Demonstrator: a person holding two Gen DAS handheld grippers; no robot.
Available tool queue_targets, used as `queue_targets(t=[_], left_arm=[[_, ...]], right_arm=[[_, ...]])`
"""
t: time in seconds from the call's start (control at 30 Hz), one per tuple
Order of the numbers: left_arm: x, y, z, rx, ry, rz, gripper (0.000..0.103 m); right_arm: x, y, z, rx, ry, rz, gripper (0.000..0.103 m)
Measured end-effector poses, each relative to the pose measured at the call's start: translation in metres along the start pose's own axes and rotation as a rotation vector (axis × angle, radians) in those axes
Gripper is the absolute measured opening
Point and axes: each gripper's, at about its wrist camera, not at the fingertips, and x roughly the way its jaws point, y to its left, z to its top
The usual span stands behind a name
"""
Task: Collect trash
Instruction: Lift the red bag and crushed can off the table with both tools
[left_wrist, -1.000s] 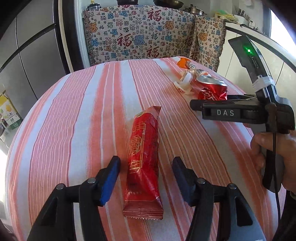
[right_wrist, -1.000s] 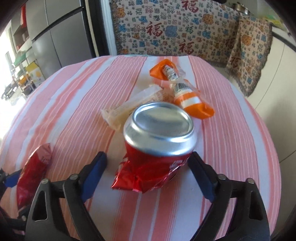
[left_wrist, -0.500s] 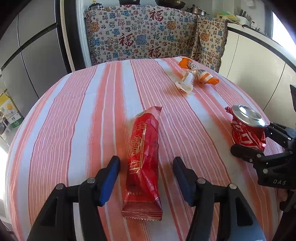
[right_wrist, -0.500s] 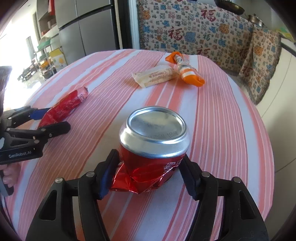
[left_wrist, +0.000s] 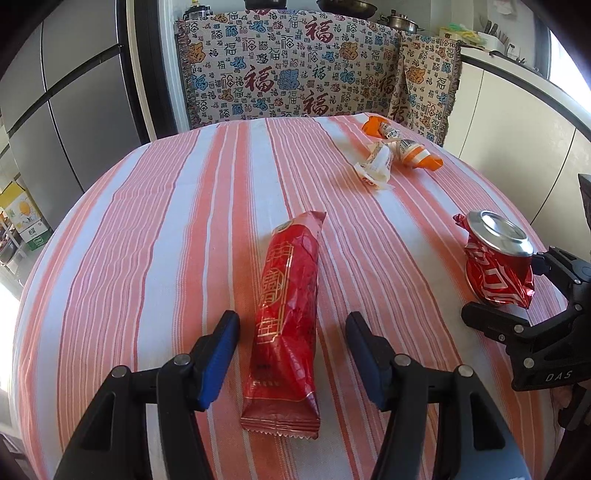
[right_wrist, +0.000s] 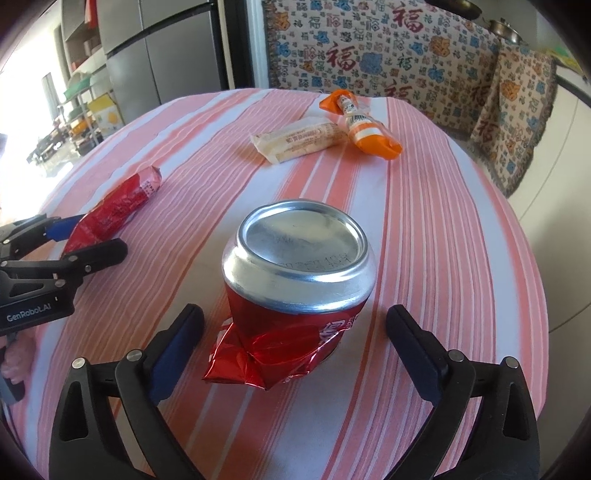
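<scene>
A long red snack wrapper (left_wrist: 291, 295) lies flat on the striped tablecloth (left_wrist: 147, 240). My left gripper (left_wrist: 291, 325) is open astride its near end, and neither blue pad touches it. A crushed red can (right_wrist: 299, 266) stands silver end up on the cloth. My right gripper (right_wrist: 295, 317) straddles it with jaws opening, and both pads stand clear of its sides. The left wrist view shows the can (left_wrist: 495, 266) at the table's right, inside the right gripper (left_wrist: 513, 288). The right wrist view shows the red wrapper (right_wrist: 118, 203) and the left gripper (right_wrist: 85, 240) at the left.
A cream wrapper (right_wrist: 299, 140) and an orange wrapper (right_wrist: 365, 129) lie together at the far side of the table. A patterned throw (left_wrist: 295, 74) covers the seat behind. The table's rounded edge (right_wrist: 532, 258) runs close to the right of the can. A grey fridge (left_wrist: 74, 110) stands at the left.
The right gripper carried the can away from the far wrappers to the table's near right side, then spread its jaws off the can. The left gripper and red wrapper stayed put.
</scene>
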Motion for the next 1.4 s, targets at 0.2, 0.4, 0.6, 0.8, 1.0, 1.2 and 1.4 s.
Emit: queue_targets(t=[0.2,0.4,0.6,0.8,1.0,1.2,1.4], left_arm=[[0.0,0.0,0.0,0.0,0.0,0.0,0.061],[0.0,0.0,0.0,-0.001,0.0,0.0,0.061],[0.0,0.0,0.0,-0.002,-0.001,0.001,0.061],[-0.001,0.001,0.0,-0.009,-0.002,-0.008,0.061],[-0.008,0.016,0.003,-0.02,0.036,-0.133,0.061],[-0.002,0.004,0.015,0.048,0.068,-0.101,0.061],[-0.009,0.01,0.019,0.006,0.069,-0.124,0.023]], right_arm=[[0.001,-0.001,0.001,0.0,0.003,-0.001,0.101],[0.0,-0.001,-0.001,-0.001,0.006,-0.002,0.102],[0.001,0.0,0.0,-0.001,0.006,-0.003,0.102],[0.0,-0.001,0.0,0.003,0.006,0.003,0.102],[-0.017,-0.018,0.004,0.073,0.045,0.106,0.101],[-0.017,-0.017,0.031,0.079,0.078,0.112,0.095],[-0.029,-0.016,0.033,0.076,0.069,0.119,0.062]])
